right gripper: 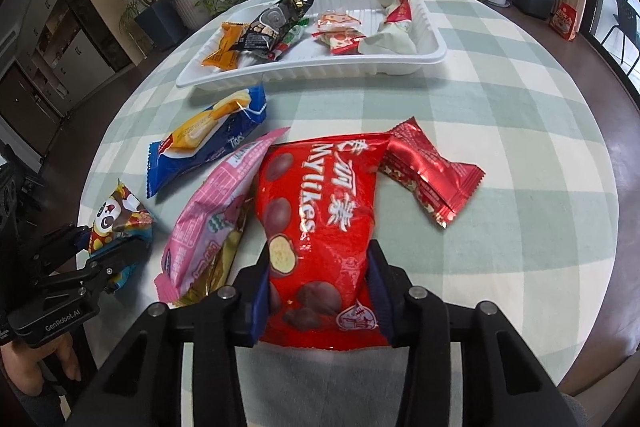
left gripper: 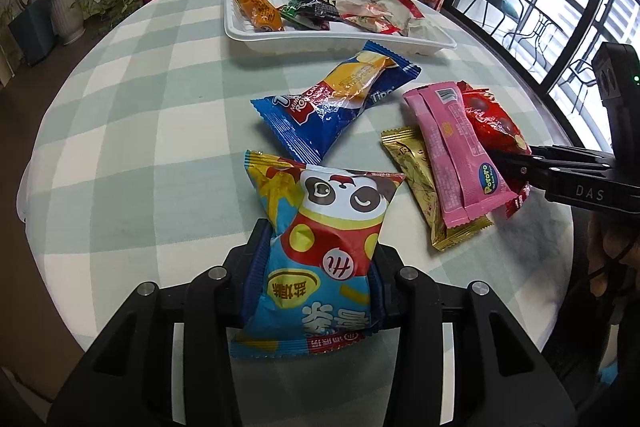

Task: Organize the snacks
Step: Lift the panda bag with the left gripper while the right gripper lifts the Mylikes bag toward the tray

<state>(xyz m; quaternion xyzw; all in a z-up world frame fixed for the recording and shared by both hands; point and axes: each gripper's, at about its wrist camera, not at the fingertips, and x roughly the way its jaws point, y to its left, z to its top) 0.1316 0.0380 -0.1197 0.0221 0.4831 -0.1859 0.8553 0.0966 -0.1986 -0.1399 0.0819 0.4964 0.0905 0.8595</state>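
Observation:
A panda-print snack bag (left gripper: 332,211) lies on the checked tablecloth with my left gripper (left gripper: 320,247) shut on its lower half; the right wrist view shows that same bag (right gripper: 116,215) and gripper (right gripper: 108,247) at the left. My right gripper (right gripper: 318,251) is shut on a red Mylikes chocolate bag (right gripper: 316,195), its blue pads pressing both sides. From the left wrist view that gripper (left gripper: 504,163) reaches in from the right onto the red bag (left gripper: 492,123). A white tray (right gripper: 320,75) at the far side holds several snack packs.
A blue Tipo cake pack (left gripper: 332,103) lies between the tray (left gripper: 320,45) and the panda bag. A pink pack (right gripper: 212,203) rests on a gold pack (right gripper: 228,251) and leans against the red bag. A small red pack (right gripper: 428,171) lies to its right. Potted plants stand beyond the table.

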